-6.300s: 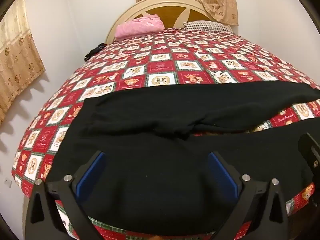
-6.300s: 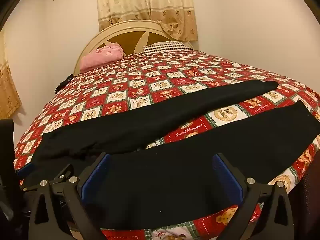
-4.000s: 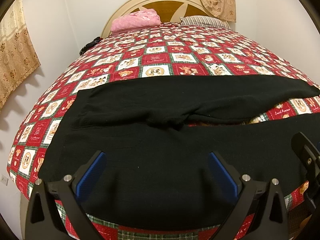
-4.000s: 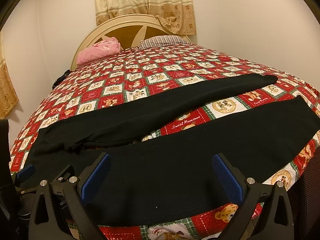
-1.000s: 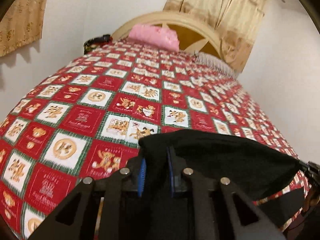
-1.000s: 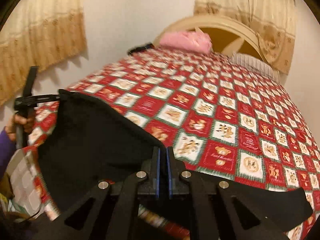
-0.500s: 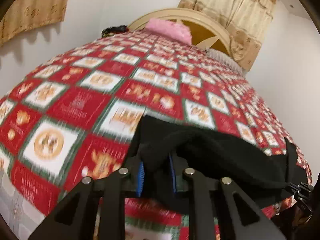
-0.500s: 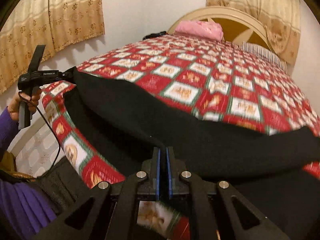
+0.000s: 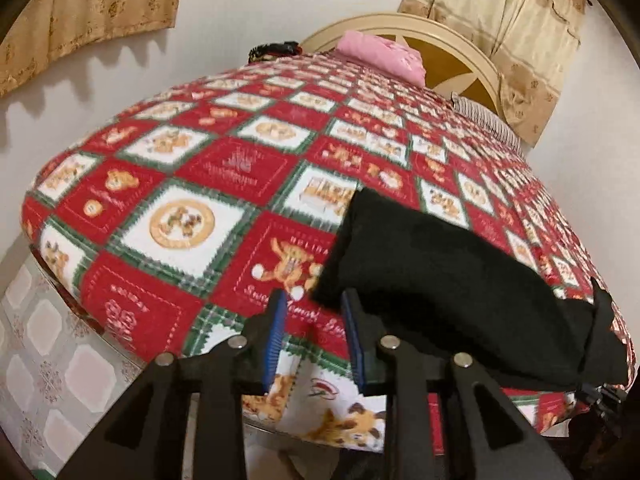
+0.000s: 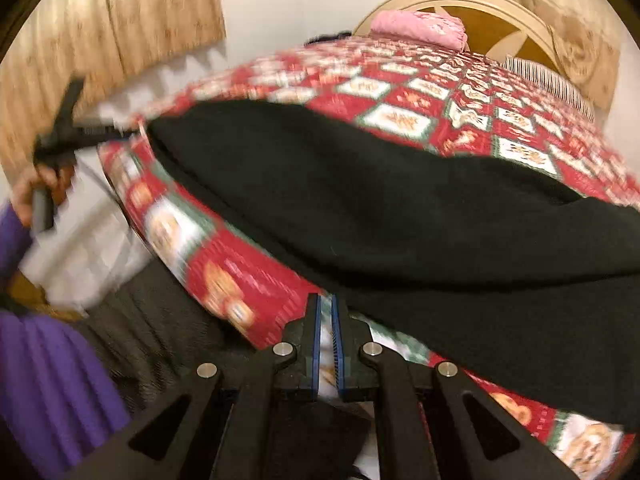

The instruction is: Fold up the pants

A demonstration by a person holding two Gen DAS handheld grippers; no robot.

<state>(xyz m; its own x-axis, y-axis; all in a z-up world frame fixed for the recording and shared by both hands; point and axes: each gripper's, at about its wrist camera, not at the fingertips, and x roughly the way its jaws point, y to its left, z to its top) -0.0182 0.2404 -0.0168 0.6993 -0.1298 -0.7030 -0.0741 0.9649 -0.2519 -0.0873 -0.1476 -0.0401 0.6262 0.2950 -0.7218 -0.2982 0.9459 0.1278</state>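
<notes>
Black pants [image 9: 452, 280] lengthwise along bed edge; left hand-held gripper [image 9: 314, 304] slightly spread, right hand-held gripper [image 10: 326, 308] pressed together.

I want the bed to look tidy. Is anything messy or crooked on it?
Slightly. The black pants lie slanted across the patterned bedspread, bunched near the bed's edge instead of flat and square. Nothing looks torn or spilled.

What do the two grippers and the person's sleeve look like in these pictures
Both are matte black, with two angular fingers lined with blue ribbed pads and silver round bolt heads along the linkages. That shows on the left gripper and the right gripper. In the right wrist view a thin dark cable runs by the left gripper's handle, and the person wears a purple ribbed sleeve.
</notes>
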